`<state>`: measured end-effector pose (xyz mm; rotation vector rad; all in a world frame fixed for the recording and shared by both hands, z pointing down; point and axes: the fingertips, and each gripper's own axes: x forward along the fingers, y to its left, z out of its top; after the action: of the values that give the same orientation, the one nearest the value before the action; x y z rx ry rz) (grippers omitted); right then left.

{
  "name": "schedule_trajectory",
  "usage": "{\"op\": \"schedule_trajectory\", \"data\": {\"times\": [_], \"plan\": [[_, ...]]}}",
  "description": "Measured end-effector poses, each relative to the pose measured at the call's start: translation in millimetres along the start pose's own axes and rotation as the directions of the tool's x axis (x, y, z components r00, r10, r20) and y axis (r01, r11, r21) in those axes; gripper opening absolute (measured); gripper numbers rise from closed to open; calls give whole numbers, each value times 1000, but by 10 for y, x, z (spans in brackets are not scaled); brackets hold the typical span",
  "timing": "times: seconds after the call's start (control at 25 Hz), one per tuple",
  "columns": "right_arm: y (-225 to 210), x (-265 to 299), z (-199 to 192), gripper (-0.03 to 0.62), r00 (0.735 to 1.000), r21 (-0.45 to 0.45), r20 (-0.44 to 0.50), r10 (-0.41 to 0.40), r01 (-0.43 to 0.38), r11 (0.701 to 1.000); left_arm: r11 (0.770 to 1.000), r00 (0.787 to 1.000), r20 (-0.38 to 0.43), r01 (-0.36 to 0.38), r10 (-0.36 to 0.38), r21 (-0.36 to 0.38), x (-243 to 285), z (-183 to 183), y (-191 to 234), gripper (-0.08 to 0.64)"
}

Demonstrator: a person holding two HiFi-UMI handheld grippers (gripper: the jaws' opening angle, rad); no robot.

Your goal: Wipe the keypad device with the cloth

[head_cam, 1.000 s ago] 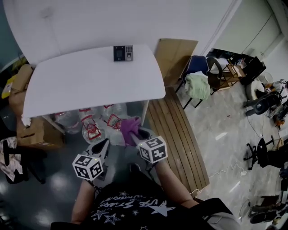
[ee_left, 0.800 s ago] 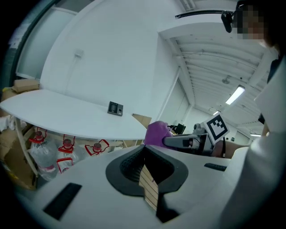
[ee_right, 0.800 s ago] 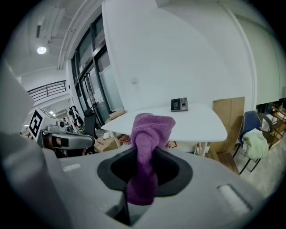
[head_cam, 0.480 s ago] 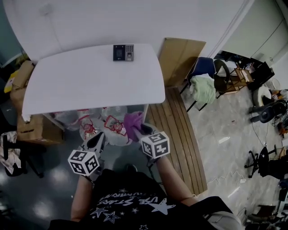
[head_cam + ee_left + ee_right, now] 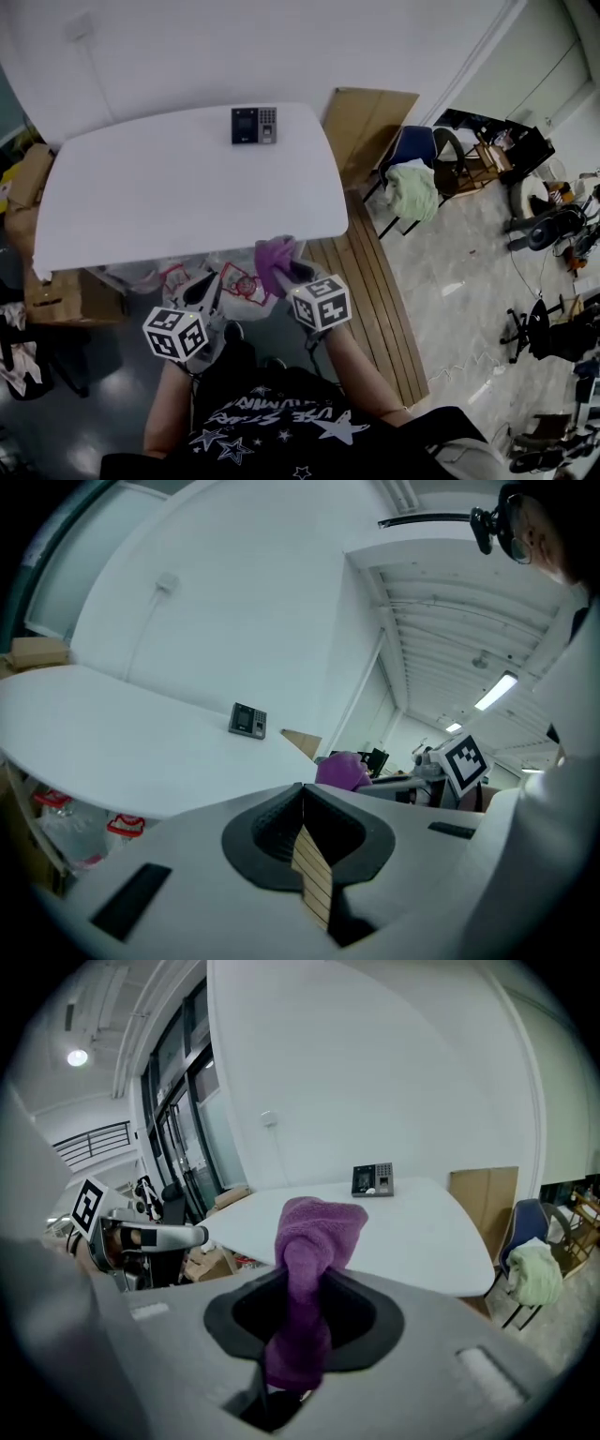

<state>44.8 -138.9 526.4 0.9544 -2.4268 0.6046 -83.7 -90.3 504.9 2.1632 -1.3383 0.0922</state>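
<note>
1. You stood in an office-style workroom: a bare white table (image 5: 187, 187) lay ahead of your left gripper (image 5: 208, 287), against a plain wall (image 5: 234, 47).
2. Right of your right gripper (image 5: 283, 272) stood a blue chair (image 5: 412, 147) and black swivel chairs (image 5: 539, 325) on tiled floor (image 5: 459, 272).
3. Left of your left gripper sat cardboard boxes (image 5: 67, 284); strip lights (image 5: 497, 691) ran overhead.

The head view looks steeply down from high above the white desk (image 5: 187, 197). The left gripper view sits low behind the left claw (image 5: 302, 803), looking across the desk. The right gripper view looks along the right claw (image 5: 302, 1321), very near the cloth (image 5: 317, 1232). All three show the desk and keypad box (image 5: 254, 126).
</note>
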Motion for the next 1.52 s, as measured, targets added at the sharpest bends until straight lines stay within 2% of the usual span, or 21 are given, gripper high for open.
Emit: {"op": "schedule_trajectory", "data": {"times": [0.2, 0.32, 0.64, 0.8, 0.96, 1.16, 1.52], "plan": [[-78, 424, 630, 98, 997, -33, 37, -74, 75, 997, 998, 998, -16, 62, -61, 22, 242, 331, 395, 8], [-62, 646, 849, 98, 994, -23, 50, -94, 96, 995, 996, 996, -13, 83, -83, 21, 361, 500, 614, 9], [-30, 1028, 626, 98, 987, 29, -56, -149, 151, 988, 994, 992, -58, 107, -109, -37, 497, 487, 1129, 9], [-68, 1092, 661, 98, 985, 35, -57, -164, 166, 986, 994, 992, -73, 104, -106, -26, 550, 498, 1261, 8], [-225, 1100, 729, 98, 983, 46, -55, -175, 178, 983, 993, 990, -77, 115, -116, -18, 686, 556, 1213, 9], [-420, 1262, 866, 98, 987, 39, -47, -151, 153, 987, 996, 994, -67, 81, -83, -32, 820, 611, 1242, 9], [-1054, 1783, 1346, 98, 999, 5, -26, -35, 35, 999, 998, 997, -58, -48, 45, -48, 1412, 841, 1359, 9]]}}
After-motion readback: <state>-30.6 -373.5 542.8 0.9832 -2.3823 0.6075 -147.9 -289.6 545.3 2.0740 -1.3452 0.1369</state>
